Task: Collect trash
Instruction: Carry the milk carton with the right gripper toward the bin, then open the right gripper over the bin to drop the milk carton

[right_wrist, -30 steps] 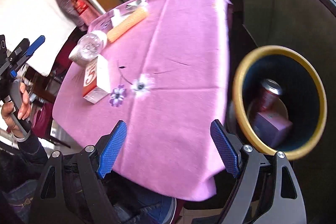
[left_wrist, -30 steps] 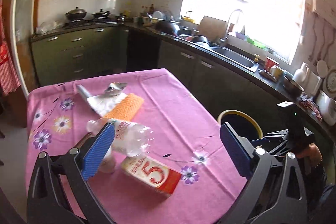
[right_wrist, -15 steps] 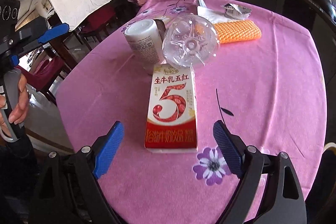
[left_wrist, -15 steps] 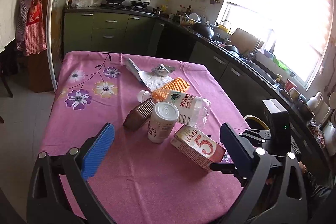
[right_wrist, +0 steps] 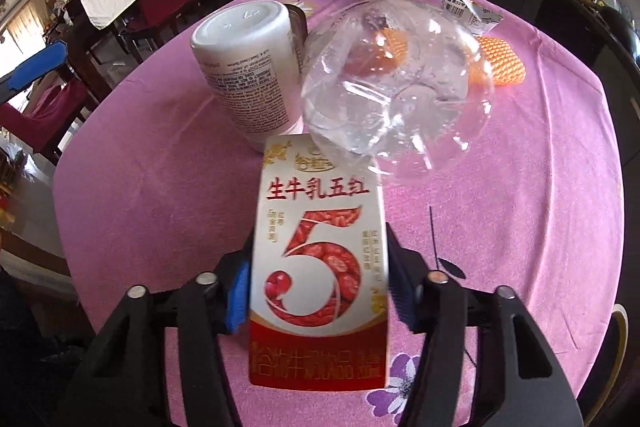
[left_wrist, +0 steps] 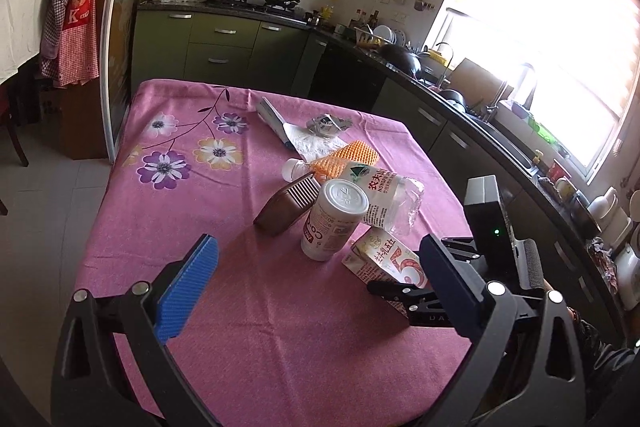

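A red and white milk carton (right_wrist: 320, 259) with a big "5" lies on the pink tablecloth (right_wrist: 520, 219). My right gripper (right_wrist: 318, 291) is shut on the carton's sides; it also shows in the left wrist view (left_wrist: 404, 291) at the carton (left_wrist: 380, 255). Behind the carton lie a clear plastic bottle (right_wrist: 396, 83) and a white cup (right_wrist: 248, 67), upright. My left gripper (left_wrist: 316, 279) is open and empty above the table's near side, short of the cup (left_wrist: 336, 219), the bottle (left_wrist: 384, 195) and a brown box (left_wrist: 288, 203).
An orange sponge (left_wrist: 348, 157), a white napkin (left_wrist: 316, 143), a crumpled foil wrapper (left_wrist: 328, 125) and a flat packet (left_wrist: 272, 119) lie farther back. A yellow bin rim (right_wrist: 618, 323) shows at the table's right edge. Kitchen counters (left_wrist: 460, 107) run behind.
My right gripper swung from the bin side to the carton, moved in and closed on its sides. My left gripper pulled back and turned, bringing the whole table into view.
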`<action>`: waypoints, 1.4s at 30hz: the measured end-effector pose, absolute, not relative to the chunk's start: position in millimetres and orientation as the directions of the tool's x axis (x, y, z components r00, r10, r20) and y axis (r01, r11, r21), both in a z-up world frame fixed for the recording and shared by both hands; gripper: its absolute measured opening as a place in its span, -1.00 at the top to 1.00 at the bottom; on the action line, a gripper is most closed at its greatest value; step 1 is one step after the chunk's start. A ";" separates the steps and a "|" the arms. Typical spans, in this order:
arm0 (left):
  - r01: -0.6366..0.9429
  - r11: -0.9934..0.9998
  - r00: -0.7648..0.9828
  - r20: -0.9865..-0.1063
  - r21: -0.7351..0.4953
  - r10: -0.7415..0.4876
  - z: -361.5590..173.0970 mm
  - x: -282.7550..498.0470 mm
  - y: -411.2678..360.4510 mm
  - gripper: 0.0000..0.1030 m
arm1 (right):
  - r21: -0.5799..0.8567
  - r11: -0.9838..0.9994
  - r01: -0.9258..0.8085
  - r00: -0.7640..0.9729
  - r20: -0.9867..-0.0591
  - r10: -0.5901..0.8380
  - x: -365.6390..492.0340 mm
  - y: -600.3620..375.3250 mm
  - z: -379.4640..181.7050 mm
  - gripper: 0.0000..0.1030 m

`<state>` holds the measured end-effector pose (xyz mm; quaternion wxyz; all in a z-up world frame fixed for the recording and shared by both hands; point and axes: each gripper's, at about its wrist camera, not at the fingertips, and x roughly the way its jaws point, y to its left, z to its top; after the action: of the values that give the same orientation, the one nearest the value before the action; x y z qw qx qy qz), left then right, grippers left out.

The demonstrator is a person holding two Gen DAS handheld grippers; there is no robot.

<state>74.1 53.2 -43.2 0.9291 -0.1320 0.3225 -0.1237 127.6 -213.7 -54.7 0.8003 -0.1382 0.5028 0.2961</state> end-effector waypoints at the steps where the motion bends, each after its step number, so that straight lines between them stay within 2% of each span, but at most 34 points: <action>1: 0.145 0.934 0.761 -0.566 -0.326 -0.316 -43.5 74.1 53.4 -0.86 | 0.069 0.786 -0.614 0.322 -0.888 0.329 126.1 -214.1 -54.5 -0.04; 10: 0.144 0.935 0.756 -0.575 -0.323 -0.314 -44.8 74.5 50.7 -0.86 | 0.063 0.761 -0.645 0.307 -0.891 0.334 95.8 -217.0 -53.7 -0.02; 17: 0.153 0.938 0.750 -0.582 -0.311 -0.315 -44.0 73.0 43.4 -0.86 | 0.146 0.768 -0.623 0.274 -0.879 0.390 61.3 -247.3 -49.2 -0.02; 21: 0.165 0.939 0.746 -0.585 -0.301 -0.318 -43.8 71.5 36.4 -0.86 | 0.193 0.802 -0.566 0.313 -0.849 0.426 46.8 -282.5 -32.3 -0.02; 25: 0.178 0.940 0.743 -0.587 -0.291 -0.322 -42.4 70.2 30.4 -0.86 | 0.165 0.890 -0.425 0.457 -0.809 0.368 43.9 -346.2 -0.7 -0.02; 30: 0.205 0.938 0.737 -0.586 -0.281 -0.336 -40.5 69.4 20.3 -0.86 | 0.116 0.988 -0.103 0.599 -0.786 0.155 60.9 -459.1 18.7 -0.02; 35: 0.217 0.941 0.728 -0.599 -0.261 -0.334 -39.9 71.6 9.5 -0.86 | 0.072 0.992 0.108 0.577 -0.817 -0.004 94.4 -542.0 -4.1 -0.03; 42: 0.225 0.946 0.715 -0.620 -0.233 -0.323 -40.1 77.4 -4.1 -0.86 | 0.076 0.967 0.244 0.491 -0.869 -0.055 122.4 -611.4 -61.1 -0.04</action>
<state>77.4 -4.1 -40.1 0.9233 -0.0703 0.3472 -0.1484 122.4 -611.4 -61.1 0.8583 0.0947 0.4967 -0.0871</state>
